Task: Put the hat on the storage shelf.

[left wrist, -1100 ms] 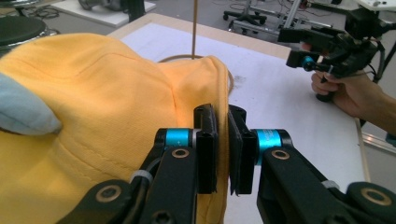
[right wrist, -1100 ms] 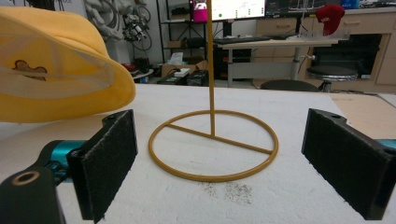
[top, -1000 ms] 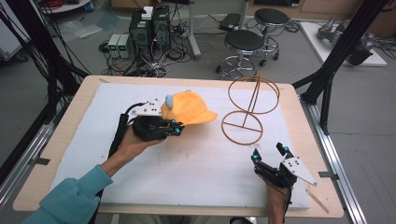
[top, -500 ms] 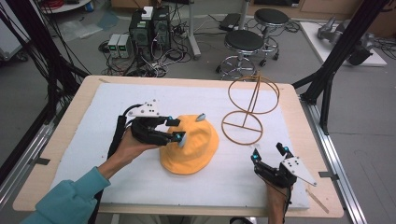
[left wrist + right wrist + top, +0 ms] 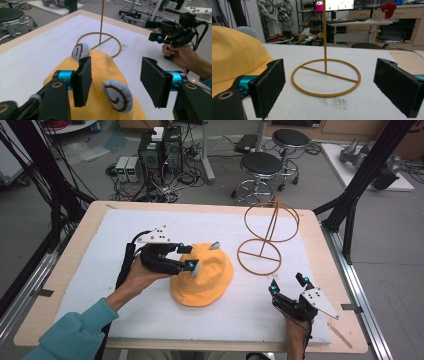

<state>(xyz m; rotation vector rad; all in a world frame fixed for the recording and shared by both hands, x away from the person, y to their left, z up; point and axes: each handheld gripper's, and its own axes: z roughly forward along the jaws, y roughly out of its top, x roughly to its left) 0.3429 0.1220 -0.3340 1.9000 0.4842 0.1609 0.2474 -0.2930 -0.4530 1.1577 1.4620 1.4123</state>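
Note:
A yellow hat with two pale blue ears lies flat on the white mat. My left gripper hovers at the hat's left edge. Its jaws have just been opening and stand open, with one blue ear below the gap and neither pad pressing on it. In the left gripper view the hat spreads under the jaws. A gold wire stand rises to the hat's right. My right gripper rests open near the front right corner. Its own view looks at the stand's base ring, with the hat at the left.
The wooden table edge runs close behind the stand. Black frame posts stand at the table's right and left. Stools and computer boxes sit on the floor beyond the far edge.
The hat was held up in my left gripper a second ago. It then dropped onto the mat to the front right, and the left jaws opened. The right gripper stayed put.

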